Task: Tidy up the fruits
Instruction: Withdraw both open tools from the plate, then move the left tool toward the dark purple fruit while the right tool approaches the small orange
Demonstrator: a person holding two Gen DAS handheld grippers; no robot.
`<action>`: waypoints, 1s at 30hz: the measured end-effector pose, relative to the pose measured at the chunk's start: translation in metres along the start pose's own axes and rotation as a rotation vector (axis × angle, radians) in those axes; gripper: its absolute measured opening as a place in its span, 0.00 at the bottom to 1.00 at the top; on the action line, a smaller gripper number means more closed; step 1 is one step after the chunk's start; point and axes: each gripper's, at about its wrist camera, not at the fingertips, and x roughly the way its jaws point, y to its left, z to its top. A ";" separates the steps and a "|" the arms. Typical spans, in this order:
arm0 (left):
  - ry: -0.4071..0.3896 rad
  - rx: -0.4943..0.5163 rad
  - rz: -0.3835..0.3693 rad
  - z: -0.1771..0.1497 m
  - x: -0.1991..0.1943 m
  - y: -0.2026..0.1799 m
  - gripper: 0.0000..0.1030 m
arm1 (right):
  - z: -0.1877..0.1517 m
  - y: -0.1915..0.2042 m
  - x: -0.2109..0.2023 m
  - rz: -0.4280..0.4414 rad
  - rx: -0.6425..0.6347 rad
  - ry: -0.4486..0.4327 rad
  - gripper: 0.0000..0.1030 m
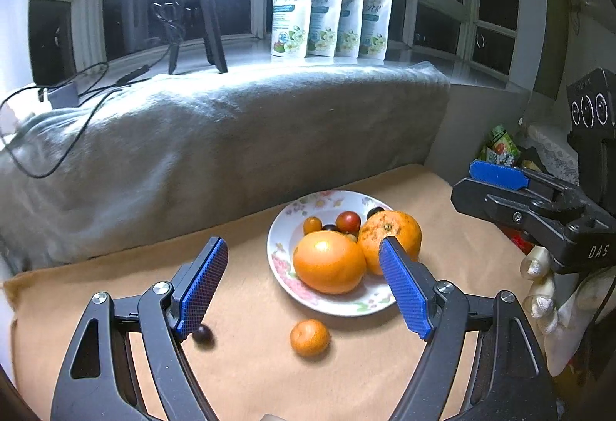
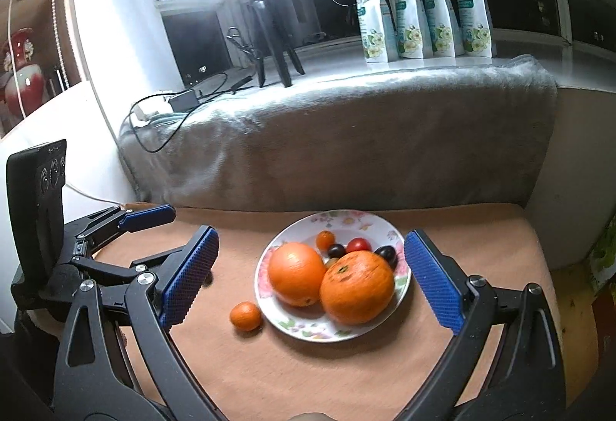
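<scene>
A floral plate (image 1: 281, 247) (image 2: 381, 224) on the tan cloth holds two big oranges (image 1: 329, 262) (image 2: 356, 286) and several small tomatoes and dark grapes (image 1: 348, 221) (image 2: 337, 250). A small mandarin (image 1: 310, 337) (image 2: 246, 315) lies on the cloth beside the plate. A dark grape (image 1: 203, 334) lies by my left gripper's left finger. My left gripper (image 1: 304, 290) is open and empty above the cloth, near the plate. My right gripper (image 2: 310, 278) is open and empty, hovering over the plate; it also shows in the left wrist view (image 1: 496, 176).
A grey blanket (image 1: 215, 136) (image 2: 346, 136) covers the ledge behind the cloth. Several refill pouches (image 1: 331, 9) (image 2: 419, 1) and a tripod with a bright lamp (image 1: 200, 16) (image 2: 273, 36) stand on the sill. Cables lie at the left. Packets (image 1: 500, 147) sit at the right.
</scene>
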 end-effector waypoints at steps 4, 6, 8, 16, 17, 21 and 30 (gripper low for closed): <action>-0.002 -0.014 0.012 -0.011 -0.015 0.007 0.79 | -0.008 0.010 -0.007 0.022 0.001 -0.004 0.96; 0.001 -0.024 0.028 -0.021 -0.024 0.012 0.79 | -0.013 0.015 -0.013 0.031 0.003 -0.016 0.96; 0.001 -0.032 0.051 -0.030 -0.031 0.019 0.79 | -0.018 0.021 -0.017 0.038 0.000 -0.025 0.96; 0.031 -0.081 0.147 -0.066 -0.051 0.053 0.79 | -0.035 0.041 -0.024 0.050 -0.034 -0.006 0.96; 0.030 -0.086 0.156 -0.071 -0.054 0.056 0.79 | -0.039 0.043 -0.023 0.054 -0.037 0.000 0.96; 0.041 -0.105 0.181 -0.087 -0.061 0.065 0.79 | -0.052 0.051 -0.020 0.063 -0.045 0.030 0.96; 0.061 -0.161 0.187 -0.112 -0.064 0.078 0.79 | -0.077 0.073 -0.007 0.064 -0.093 0.085 0.96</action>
